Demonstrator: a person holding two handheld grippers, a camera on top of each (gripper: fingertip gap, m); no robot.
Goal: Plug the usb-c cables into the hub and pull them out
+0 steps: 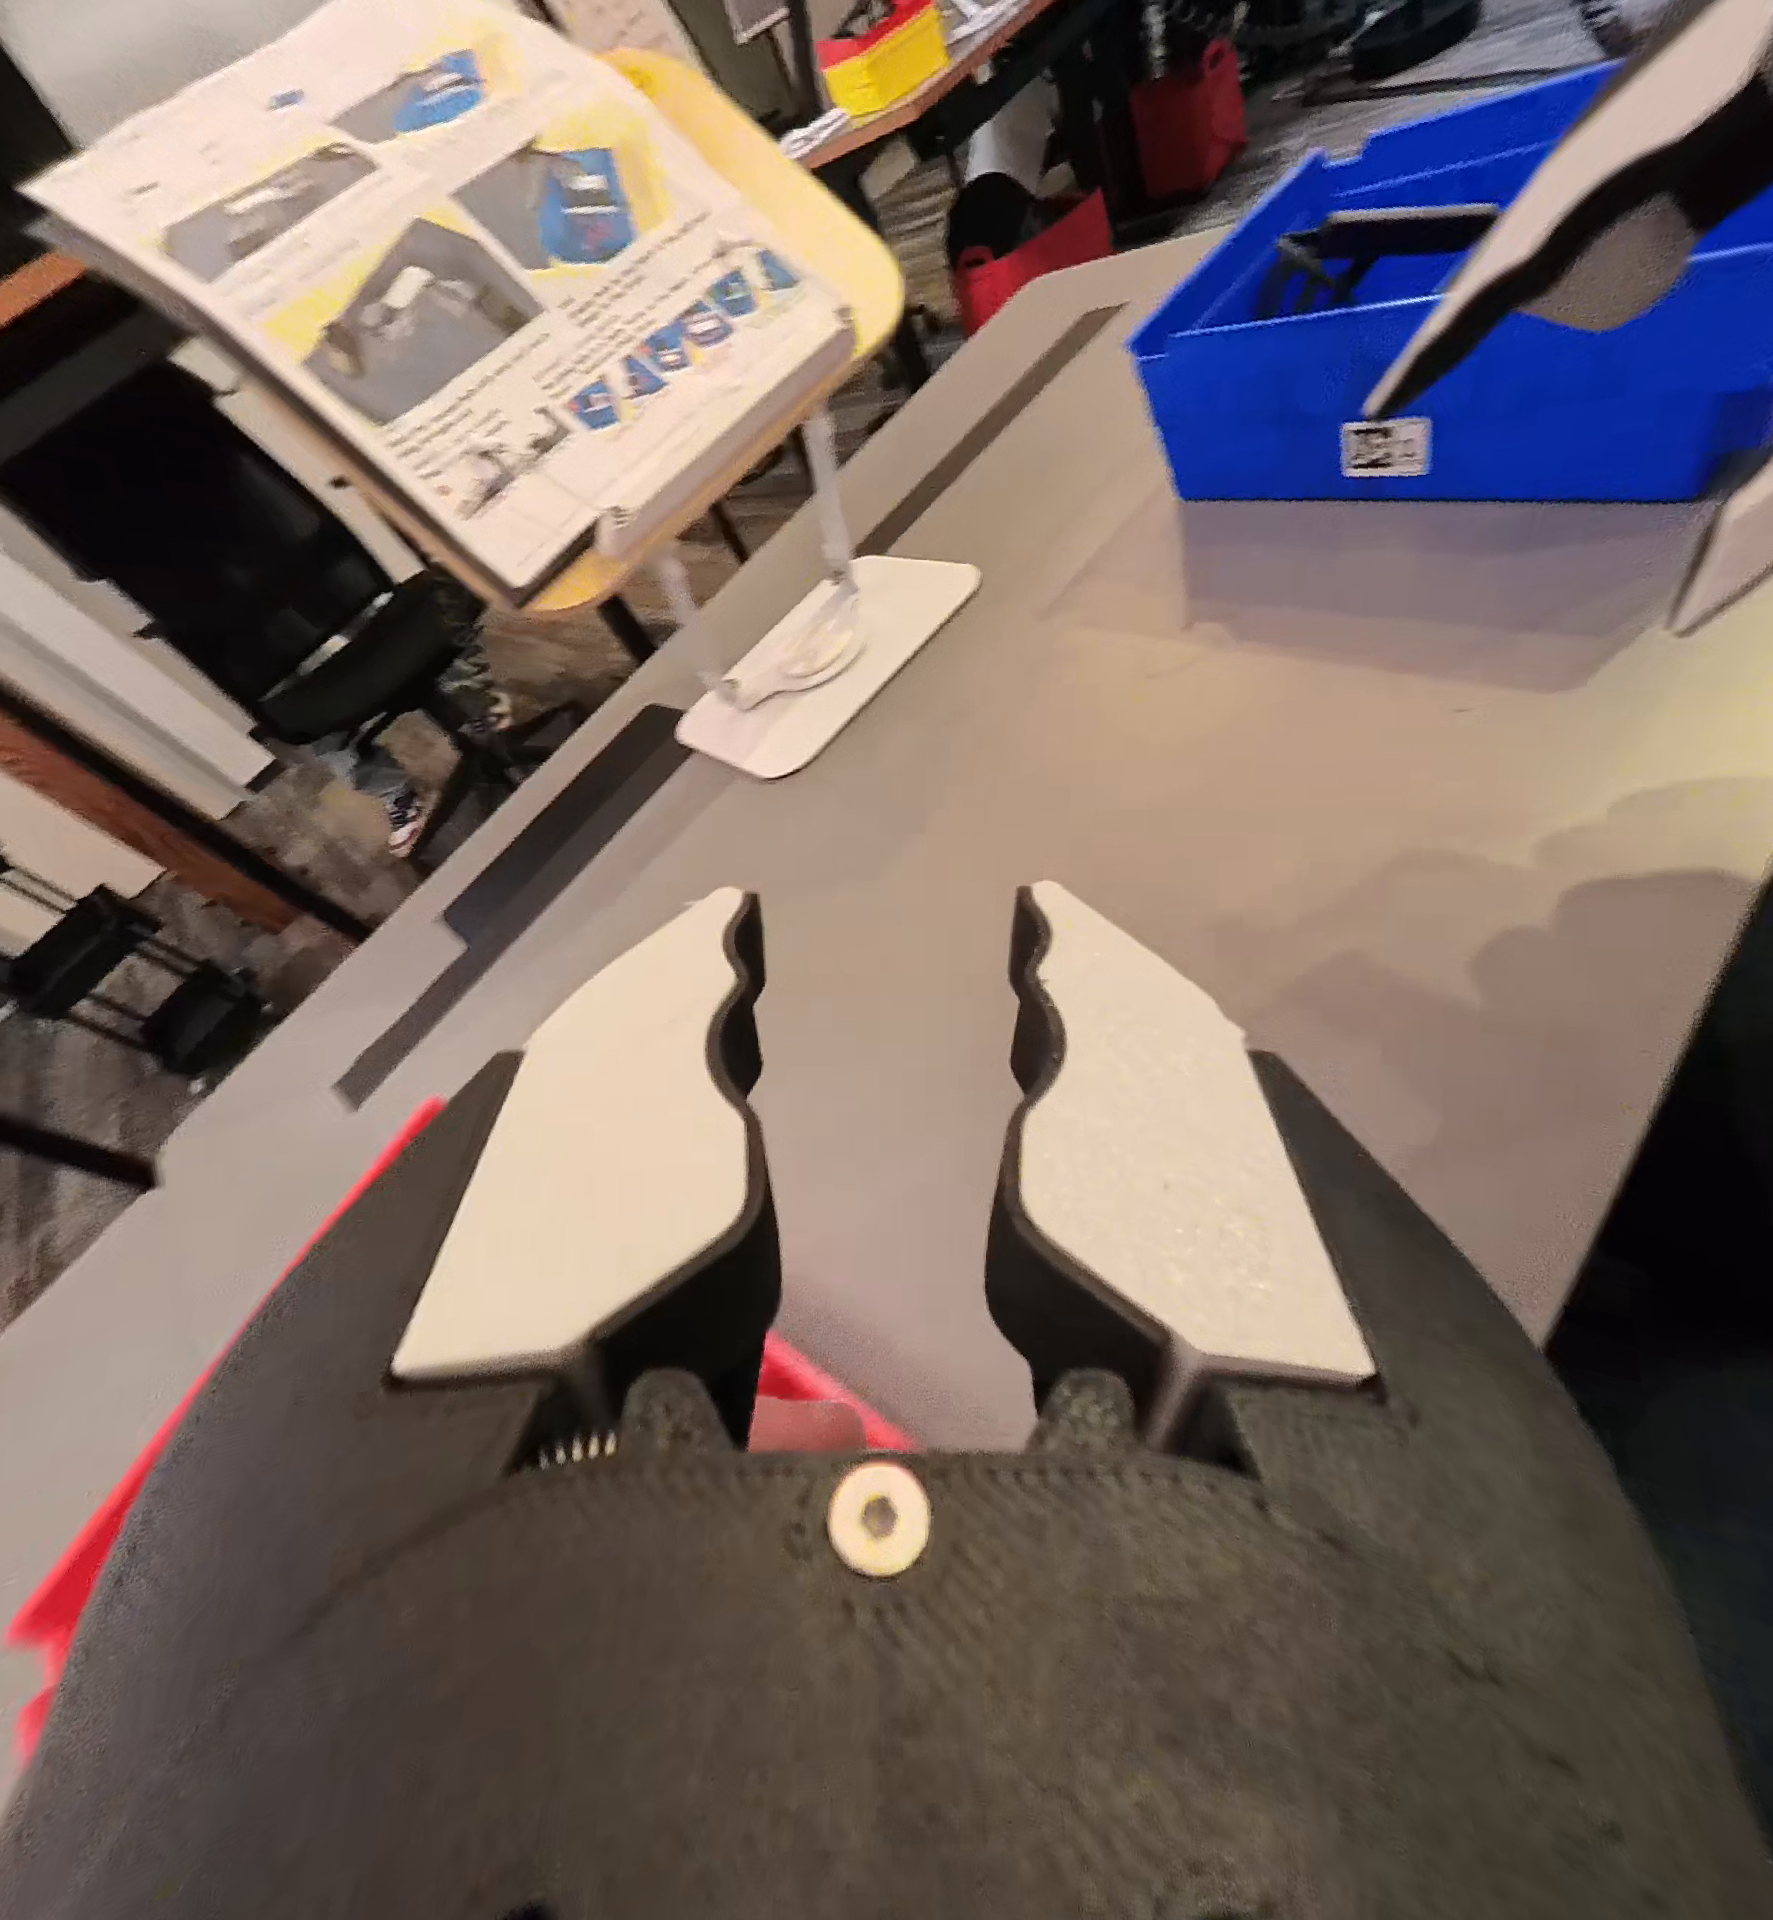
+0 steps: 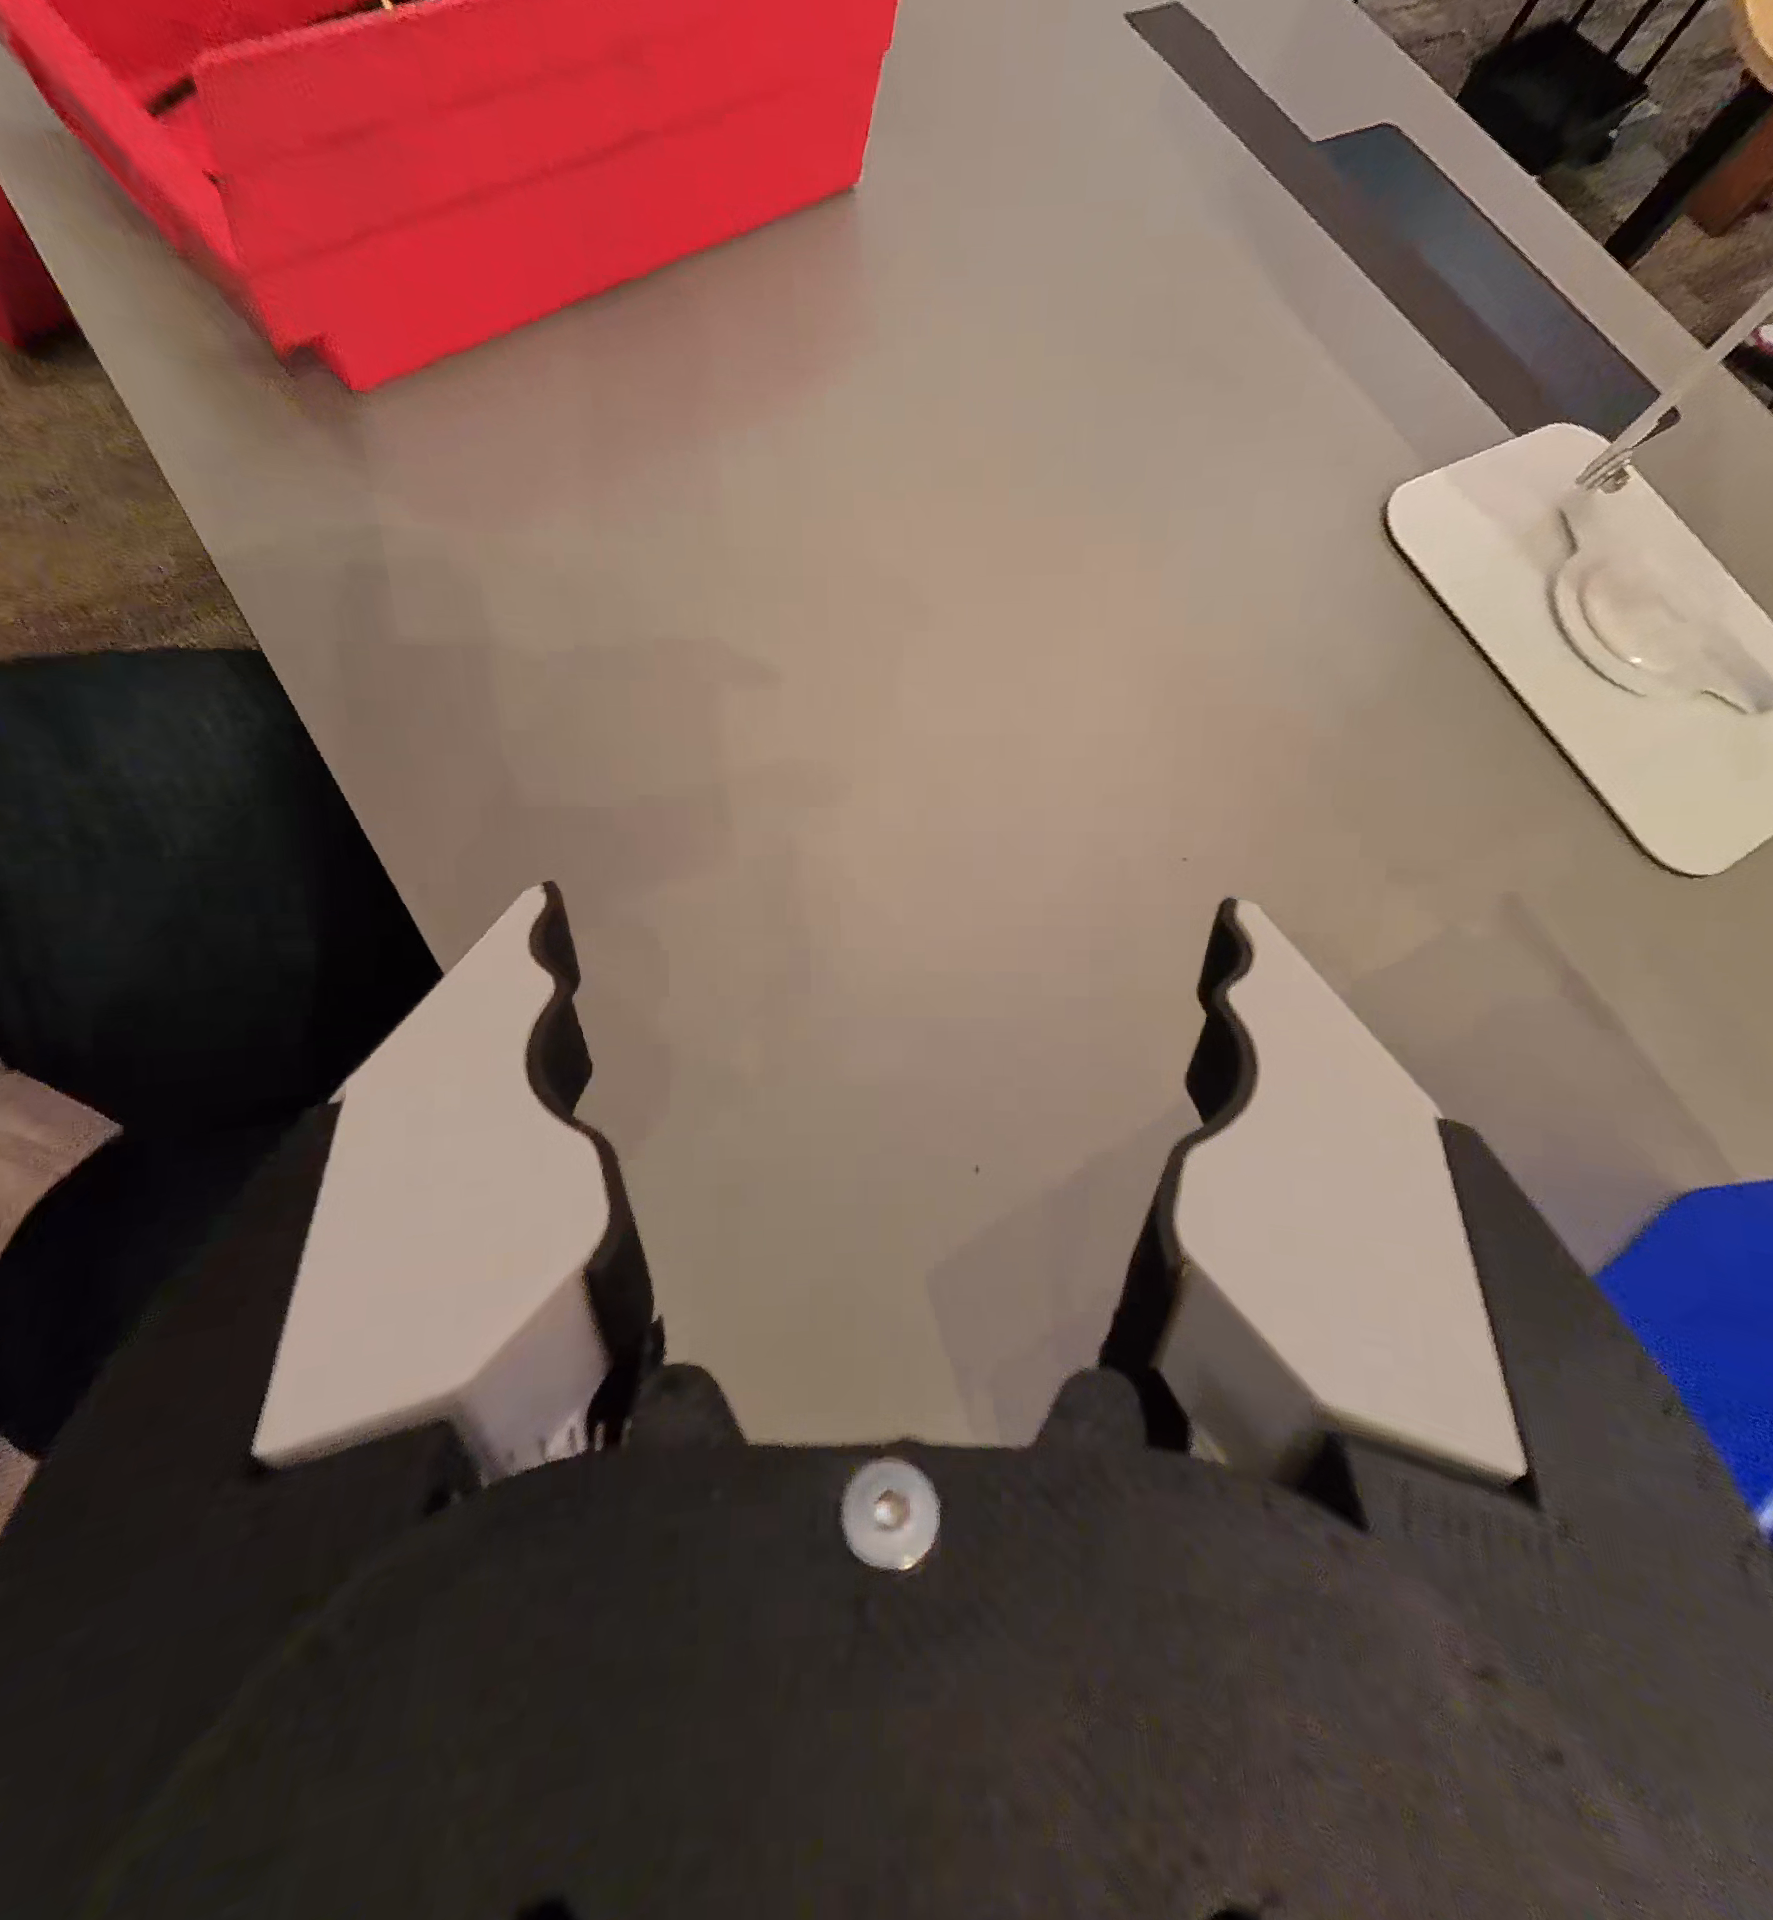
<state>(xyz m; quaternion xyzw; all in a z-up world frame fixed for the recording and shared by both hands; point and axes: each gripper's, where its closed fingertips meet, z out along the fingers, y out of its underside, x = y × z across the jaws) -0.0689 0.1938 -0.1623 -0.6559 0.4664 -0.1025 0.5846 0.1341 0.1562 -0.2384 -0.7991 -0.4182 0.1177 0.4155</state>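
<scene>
No hub and no usb-c cable shows plainly in either view. My left gripper [image 1: 884,914] is open and empty above the grey table [image 1: 1225,831]. My right gripper [image 2: 887,899] is open wide and empty above the same table [image 2: 861,582]. The right gripper also shows at the top right of the left wrist view [image 1: 1484,301], held over a blue bin [image 1: 1484,416] that holds dark items I cannot make out. A red bin [image 2: 549,197] stands at the far left of the right wrist view; its inside is mostly hidden.
A white stand base [image 1: 830,665] carries a tilted board with printed sheets [image 1: 466,301] at the table's back edge; the base also shows in the right wrist view [image 2: 1630,644]. A dark strip [image 2: 1433,239] runs along the table's edge. A red bin edge [image 1: 820,1392] lies under my left gripper.
</scene>
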